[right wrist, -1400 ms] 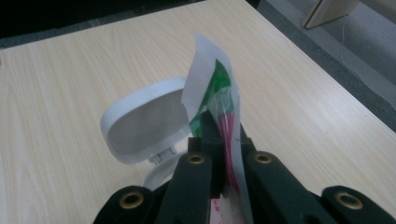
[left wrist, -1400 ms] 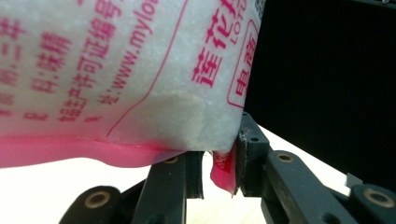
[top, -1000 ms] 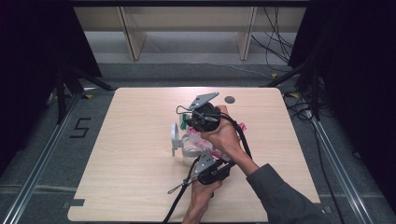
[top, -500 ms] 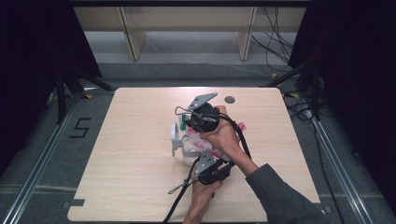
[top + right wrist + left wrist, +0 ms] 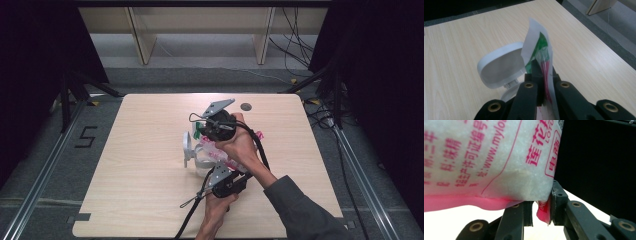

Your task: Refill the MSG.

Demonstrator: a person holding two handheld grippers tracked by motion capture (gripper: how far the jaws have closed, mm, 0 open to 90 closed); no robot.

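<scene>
Pink-printed white plastic sachet (image 5: 216,152) unchanged, held above wooden table (image 5: 145,190) between my grippers: left gripper (image 5: 541,211) clamps pink bottom corner, right gripper (image 5: 543,75) pinches top seal; white oval-lidded container (image 5: 499,65) beside. No progress; tearing pending.

left black two-jaw gripper (image 5: 218,172): matte black linkage arms, brass-coloured pivot pins at joints, grey three-cornered plate on top, black cable trailing toward near table edge. pad faces scuffed pale at tips (image 5: 553,195). right black two-jaw gripper (image 5: 202,131): same black links, brass pivot pins, grey three-cornered plate, thick black cable looping back along forearm. right forearm: dark grey long sleeve (image 5: 305,210). left forearm: no sleeve visible.
</scene>
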